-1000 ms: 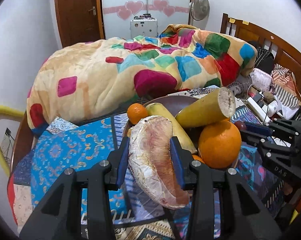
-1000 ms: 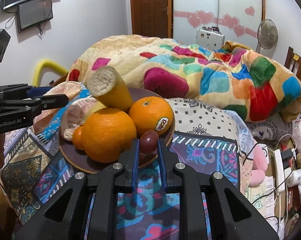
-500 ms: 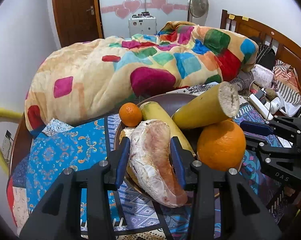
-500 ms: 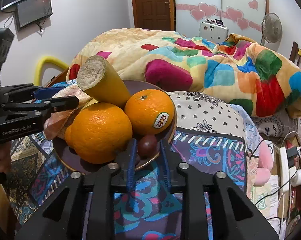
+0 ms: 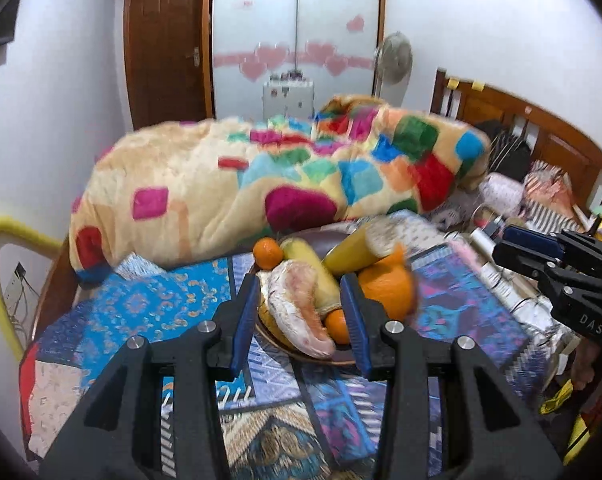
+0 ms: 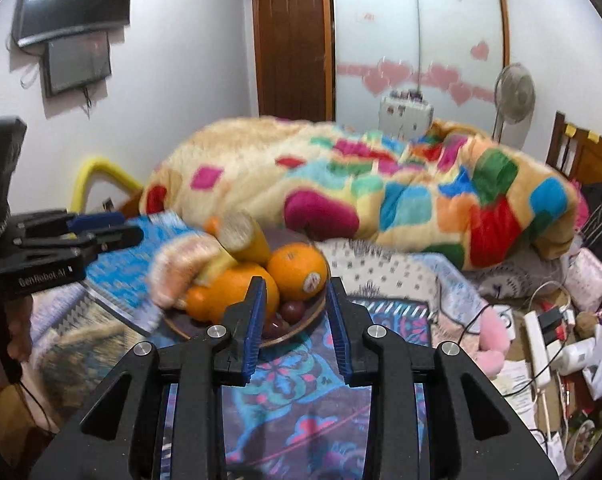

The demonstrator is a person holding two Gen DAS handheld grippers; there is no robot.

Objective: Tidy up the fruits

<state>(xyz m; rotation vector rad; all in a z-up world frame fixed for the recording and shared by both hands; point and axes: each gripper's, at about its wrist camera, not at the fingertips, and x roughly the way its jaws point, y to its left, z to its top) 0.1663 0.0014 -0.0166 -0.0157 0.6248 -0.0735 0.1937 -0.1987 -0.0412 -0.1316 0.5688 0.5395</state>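
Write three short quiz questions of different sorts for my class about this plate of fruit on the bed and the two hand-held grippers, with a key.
1. True or false: the left gripper is clamped on the peeled pomelo piece.
2. Which orange carries a sticker? A. the small orange at the plate's far edge; B. the orange nearest the right gripper; C. none.
3. Fill in: the dark grapes lie on the ____.

Key: 1 false, the jaws stand apart from it; 2 B; 3 plate.
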